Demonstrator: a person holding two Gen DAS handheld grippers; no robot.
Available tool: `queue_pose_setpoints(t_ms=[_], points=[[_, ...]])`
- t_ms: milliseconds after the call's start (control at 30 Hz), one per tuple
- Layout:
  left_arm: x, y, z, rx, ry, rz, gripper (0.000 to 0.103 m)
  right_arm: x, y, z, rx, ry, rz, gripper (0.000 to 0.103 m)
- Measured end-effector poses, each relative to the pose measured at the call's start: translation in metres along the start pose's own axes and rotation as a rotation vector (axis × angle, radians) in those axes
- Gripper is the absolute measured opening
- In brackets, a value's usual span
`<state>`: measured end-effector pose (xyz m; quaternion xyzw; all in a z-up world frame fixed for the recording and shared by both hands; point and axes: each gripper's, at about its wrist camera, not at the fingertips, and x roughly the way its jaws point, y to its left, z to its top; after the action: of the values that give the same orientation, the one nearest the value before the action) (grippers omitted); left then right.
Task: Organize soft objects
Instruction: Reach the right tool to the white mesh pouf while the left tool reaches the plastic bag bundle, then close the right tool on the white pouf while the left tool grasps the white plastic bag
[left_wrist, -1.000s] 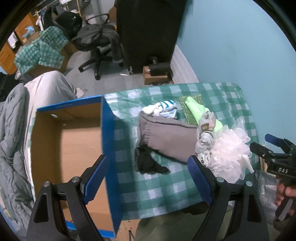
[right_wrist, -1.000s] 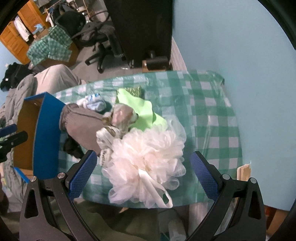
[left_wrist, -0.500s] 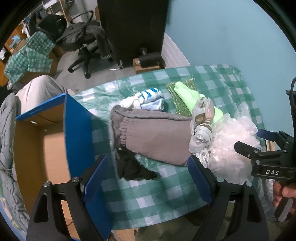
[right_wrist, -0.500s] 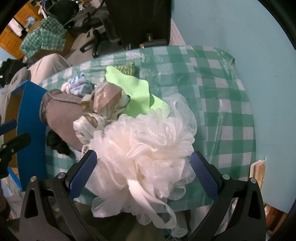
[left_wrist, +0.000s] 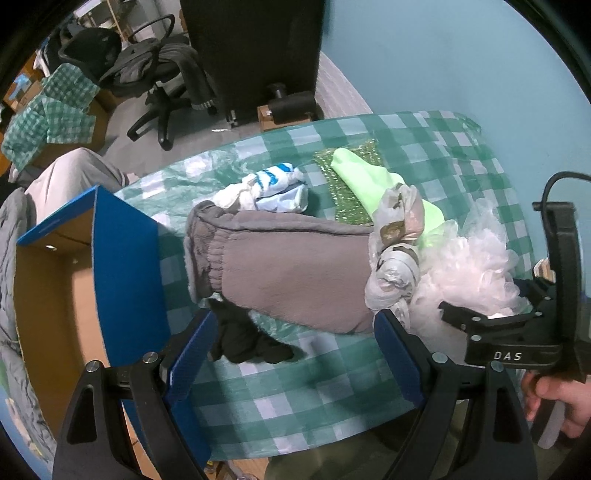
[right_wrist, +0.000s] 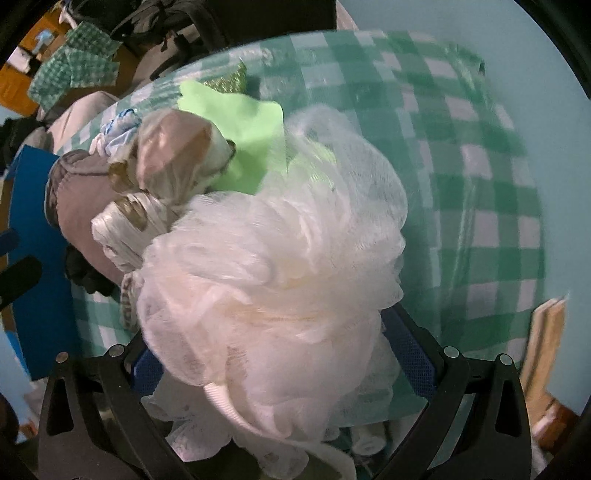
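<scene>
While the left gripper (left_wrist: 291, 350) is held spread wide, the white mesh pouf (right_wrist: 273, 251) is straddled, ungripped, by the right gripper's (right_wrist: 280, 365) parted fingers.

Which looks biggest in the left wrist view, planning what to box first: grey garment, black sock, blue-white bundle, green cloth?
1. Grey garment, clearly largest.
2. Green cloth and blue-white bundle look about alike; the cloth is partly covered, so no ranking.
3. Black sock, similar too, though nearer the camera.

Dim, cool indoor light, heavy fisheye bending and dark corners in both views; the right wrist view looks motion-blurred, perhaps also misfocused.
</scene>
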<state>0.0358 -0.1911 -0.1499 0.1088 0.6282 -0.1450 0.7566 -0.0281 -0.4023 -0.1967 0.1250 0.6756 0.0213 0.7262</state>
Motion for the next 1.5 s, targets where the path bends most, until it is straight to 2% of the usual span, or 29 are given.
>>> queue_pose_setpoints(t_ms=[100, 133, 167, 200, 233, 333, 433, 633, 800, 867, 1200, 1333, 1500], points=[[0.002, -0.007, 0.002, 0.011, 0.007, -0.001, 0.088, 0.005, -0.011, -0.003, -0.001, -0.001, 0.046, 0.101], [0.003, -0.009, 0.003, 0.013, 0.009, 0.000, 0.088, 0.004, -0.012, -0.005, -0.012, -0.009, 0.056, 0.098], [0.004, -0.012, 0.004, 0.016, 0.014, -0.003, 0.088, 0.003, -0.014, -0.006, -0.026, -0.012, 0.083, 0.091], [0.005, -0.014, 0.005, 0.018, 0.018, -0.005, 0.088, 0.002, -0.015, -0.007, -0.033, -0.011, 0.124, 0.078], [0.006, -0.016, 0.005, 0.019, 0.021, -0.007, 0.088, -0.001, -0.016, -0.009, -0.043, -0.011, 0.145, 0.070], [0.009, -0.023, 0.008, 0.019, 0.031, -0.013, 0.088, -0.012, -0.013, -0.013, -0.102, -0.023, 0.136, 0.057], [0.011, -0.030, 0.011, 0.021, 0.039, -0.027, 0.088, -0.027, -0.017, -0.017, -0.122, -0.046, 0.128, 0.052], [0.014, -0.047, 0.021, 0.022, 0.039, -0.048, 0.088, -0.062, -0.041, -0.016, -0.129, -0.107, 0.068, 0.048], [0.021, -0.060, 0.034, 0.001, 0.050, -0.071, 0.088, -0.074, -0.064, -0.017, -0.122, -0.126, 0.042, 0.047], [0.026, -0.064, 0.038, -0.013, 0.060, -0.077, 0.088, -0.068, -0.055, -0.002, -0.120, -0.126, 0.017, 0.047], [0.050, -0.101, 0.040, -0.021, 0.118, -0.143, 0.088, -0.074, -0.084, 0.009, -0.127, -0.132, -0.015, 0.047], [0.060, -0.122, 0.036, 0.018, 0.145, -0.141, 0.088, -0.074, -0.096, 0.011, -0.125, -0.128, -0.030, 0.047], [0.082, -0.136, 0.034, 0.032, 0.183, -0.102, 0.088, -0.069, -0.108, 0.014, -0.112, -0.119, -0.025, 0.047]])
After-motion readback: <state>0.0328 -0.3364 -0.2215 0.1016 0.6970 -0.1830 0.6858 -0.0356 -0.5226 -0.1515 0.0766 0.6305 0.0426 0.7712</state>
